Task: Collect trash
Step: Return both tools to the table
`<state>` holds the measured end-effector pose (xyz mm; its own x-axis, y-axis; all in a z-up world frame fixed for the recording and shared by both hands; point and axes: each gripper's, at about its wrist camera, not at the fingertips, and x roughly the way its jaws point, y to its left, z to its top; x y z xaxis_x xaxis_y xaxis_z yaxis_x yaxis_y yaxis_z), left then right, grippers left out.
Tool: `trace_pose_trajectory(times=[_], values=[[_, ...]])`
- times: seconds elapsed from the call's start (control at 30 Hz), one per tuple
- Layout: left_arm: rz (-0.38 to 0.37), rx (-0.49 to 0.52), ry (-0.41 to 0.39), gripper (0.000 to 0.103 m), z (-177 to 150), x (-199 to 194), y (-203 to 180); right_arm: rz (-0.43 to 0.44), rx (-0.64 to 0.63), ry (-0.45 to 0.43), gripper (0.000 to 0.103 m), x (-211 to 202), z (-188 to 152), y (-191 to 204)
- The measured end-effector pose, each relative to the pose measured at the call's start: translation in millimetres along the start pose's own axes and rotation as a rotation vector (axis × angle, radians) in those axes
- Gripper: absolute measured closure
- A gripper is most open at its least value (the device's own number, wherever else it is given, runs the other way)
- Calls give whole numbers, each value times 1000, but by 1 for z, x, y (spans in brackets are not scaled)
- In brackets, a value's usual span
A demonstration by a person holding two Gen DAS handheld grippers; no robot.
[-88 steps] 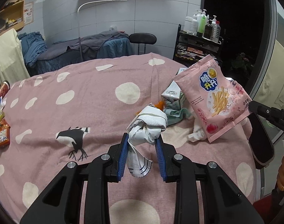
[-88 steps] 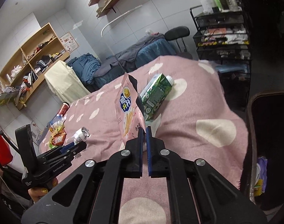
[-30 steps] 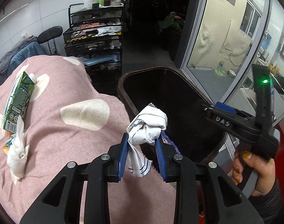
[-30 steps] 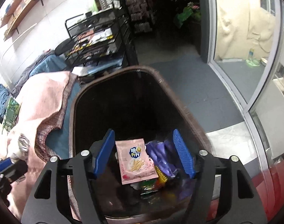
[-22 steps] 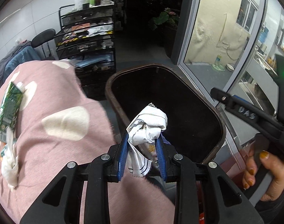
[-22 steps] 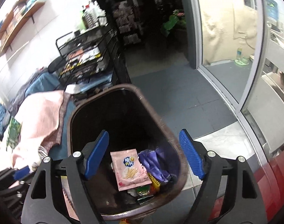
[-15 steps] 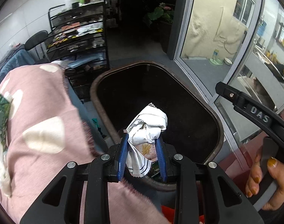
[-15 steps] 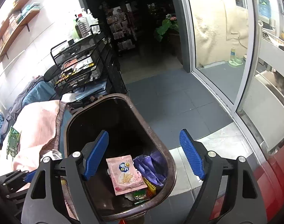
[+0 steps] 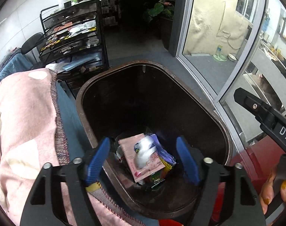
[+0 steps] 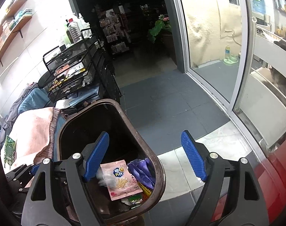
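A dark brown trash bin [image 9: 180, 81] stands beside the pink-blanketed bed. My left gripper [image 9: 143, 159] is open and empty above the bin's near side. The white crumpled wrapper [image 9: 144, 151] shows blurred inside the bin, over the pink snack bag [image 9: 141, 162]. My right gripper [image 10: 144, 156] is open and empty, above the bin's right rim [image 10: 159, 167]. In the right wrist view the pink snack bag [image 10: 120, 180] lies at the bottom with purple plastic [image 10: 143, 171], and the white wrapper [image 10: 102, 178] shows blurred at its left.
The pink dotted blanket [image 9: 24, 113] lies left of the bin, with a green carton [image 10: 9, 150] on it. A black wire rack [image 9: 71, 35] with bottles stands behind. A glass sliding door [image 10: 214, 56] is at the right. Dark grey floor tiles [image 10: 161, 98] lie beyond the bin.
My left gripper has opened and let go of the white wrapper, which has dropped into the bin. The right gripper stays open and has drawn back a little.
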<state>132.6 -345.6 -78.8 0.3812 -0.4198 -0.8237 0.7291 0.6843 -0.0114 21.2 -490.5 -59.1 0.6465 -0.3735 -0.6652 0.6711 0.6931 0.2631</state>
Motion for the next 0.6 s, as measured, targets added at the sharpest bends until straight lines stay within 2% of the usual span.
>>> trace_pose_trajectory(times=[0.07,0.3,0.6], values=[[13,15,-8,21,-1,1,-2,-3,1,-1,21,0,0,-1],[10,15,-29,17,-2,-6,1,-2,5,-4,16,2,-1,-1],[28,20,-78,13,-12,-43,8,31,-37,-1,13,1,-4,11]])
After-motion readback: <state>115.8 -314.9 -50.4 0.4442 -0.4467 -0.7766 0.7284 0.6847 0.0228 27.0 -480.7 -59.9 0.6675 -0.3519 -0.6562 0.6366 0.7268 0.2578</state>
